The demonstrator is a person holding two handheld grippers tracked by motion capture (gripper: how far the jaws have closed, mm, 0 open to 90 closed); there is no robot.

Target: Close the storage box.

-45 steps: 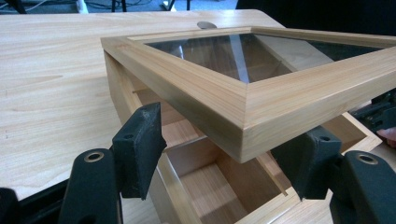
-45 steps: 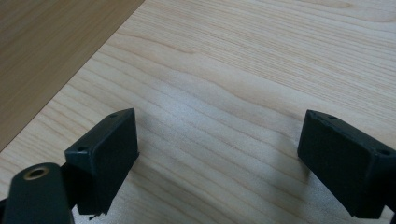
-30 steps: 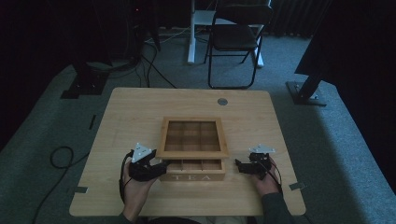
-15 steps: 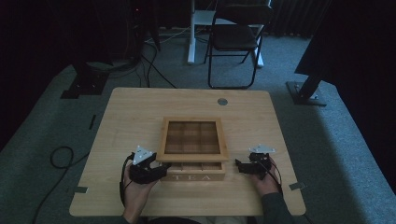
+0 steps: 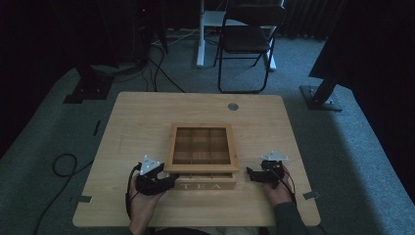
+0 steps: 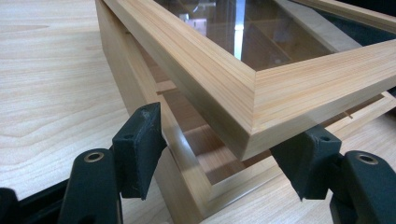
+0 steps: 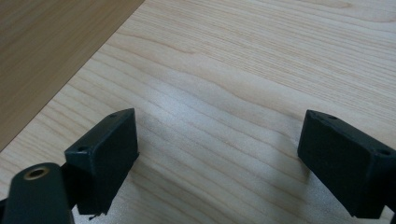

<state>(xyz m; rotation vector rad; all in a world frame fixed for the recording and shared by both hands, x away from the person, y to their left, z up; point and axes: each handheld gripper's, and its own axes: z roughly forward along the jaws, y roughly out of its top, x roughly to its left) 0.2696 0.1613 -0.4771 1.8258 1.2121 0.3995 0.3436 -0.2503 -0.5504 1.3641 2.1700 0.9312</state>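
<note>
My left gripper [image 5: 164,180] sits at the near-left corner of the light wooden tea box with the glass-paned lid [image 5: 201,155], which lies mid-table toward my edge, "TEA" on its front. Both jaws are spread wide, 1 on each side of the raised lid corner [image 6: 250,100], with the lid lifted slightly off the base there. My right gripper [image 5: 249,173] rests on the pale wooden table [image 5: 147,117] just right of the box, jaws parted, gripping nothing.

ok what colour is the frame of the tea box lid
Light natural wood with fine straight grain; the lid frame shows best in the left gripper view.
</note>
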